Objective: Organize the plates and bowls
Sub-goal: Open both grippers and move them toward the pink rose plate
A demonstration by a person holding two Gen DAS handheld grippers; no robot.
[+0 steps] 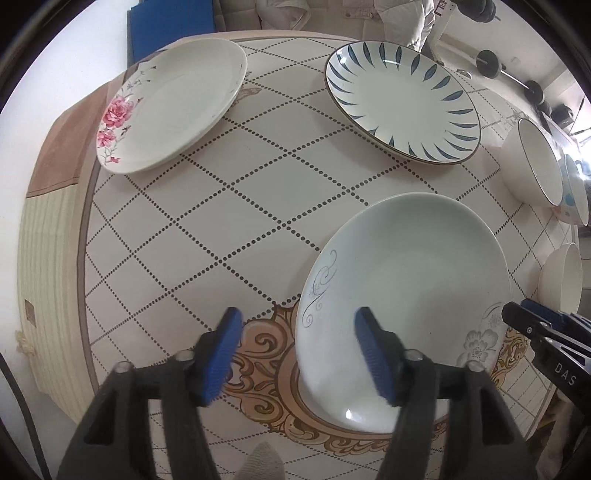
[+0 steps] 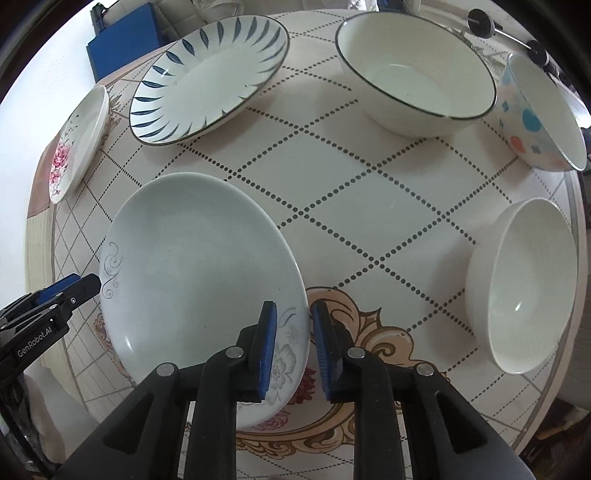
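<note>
A pale grey-blue plate [image 1: 406,277] [image 2: 199,258] with a faint flower print lies flat on the patterned round table [image 1: 221,221] [image 2: 369,203]. My left gripper [image 1: 301,354] [image 2: 90,282] hangs open and wide over the plate's left rim, pads clear of it. My right gripper [image 2: 295,350] [image 1: 517,315] straddles the opposite rim with a narrow gap, open and not pressing. Further back lie a blue-leaf plate [image 1: 399,103] [image 2: 210,74] and a pink-rose plate [image 1: 173,103] [image 2: 79,144]. A dark-rimmed white bowl [image 2: 413,74], a dotted bowl [image 2: 535,114] and a plain white bowl [image 2: 524,288] stand to the right.
A blue chair back [image 1: 170,33] [image 2: 122,44] stands behind the table's far edge. A dumbbell [image 1: 491,62] lies on the floor beyond the bowls. The table's rim curves close behind the bowls on the right.
</note>
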